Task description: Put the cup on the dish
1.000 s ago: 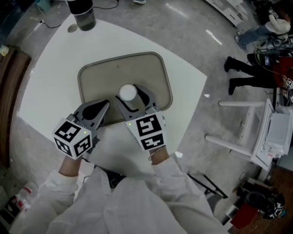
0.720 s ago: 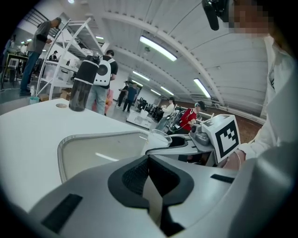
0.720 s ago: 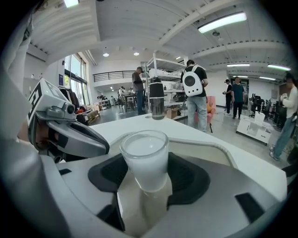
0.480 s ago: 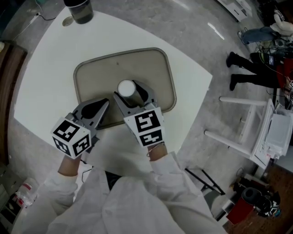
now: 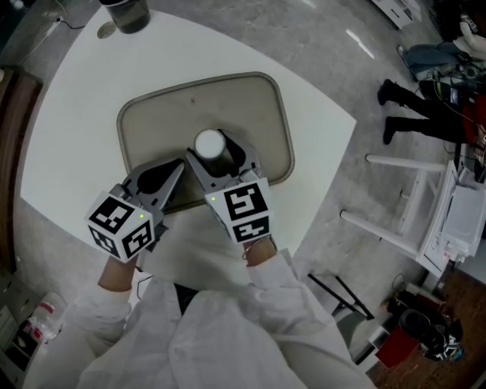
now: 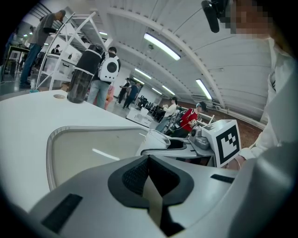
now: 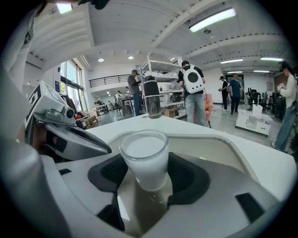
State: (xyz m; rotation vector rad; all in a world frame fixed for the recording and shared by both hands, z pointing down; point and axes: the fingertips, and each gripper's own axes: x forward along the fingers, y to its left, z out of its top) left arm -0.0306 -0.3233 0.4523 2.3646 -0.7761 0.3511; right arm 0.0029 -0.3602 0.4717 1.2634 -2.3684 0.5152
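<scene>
The right gripper [image 5: 215, 156] is clamped on the cup [image 5: 210, 143] – a clear cup, white inside and upright, with a dark pad pressed to each side of it in the right gripper view [image 7: 148, 175]. The cup stands over the near middle of the dish [image 5: 228, 99], a beige tray with rounded corners on the white counter [image 5: 76, 99]; whether its base touches the dish I cannot tell. The left gripper [image 5: 176, 169] is just beside it, over the dish's near left rim, its jaws pressed together with nothing between them. Each gripper's cube bears black-and-white square markers – patterns, not letters. A dark tumbler [image 5: 125, 11] stands at the counter's far edge, well apart from the dish.
</scene>
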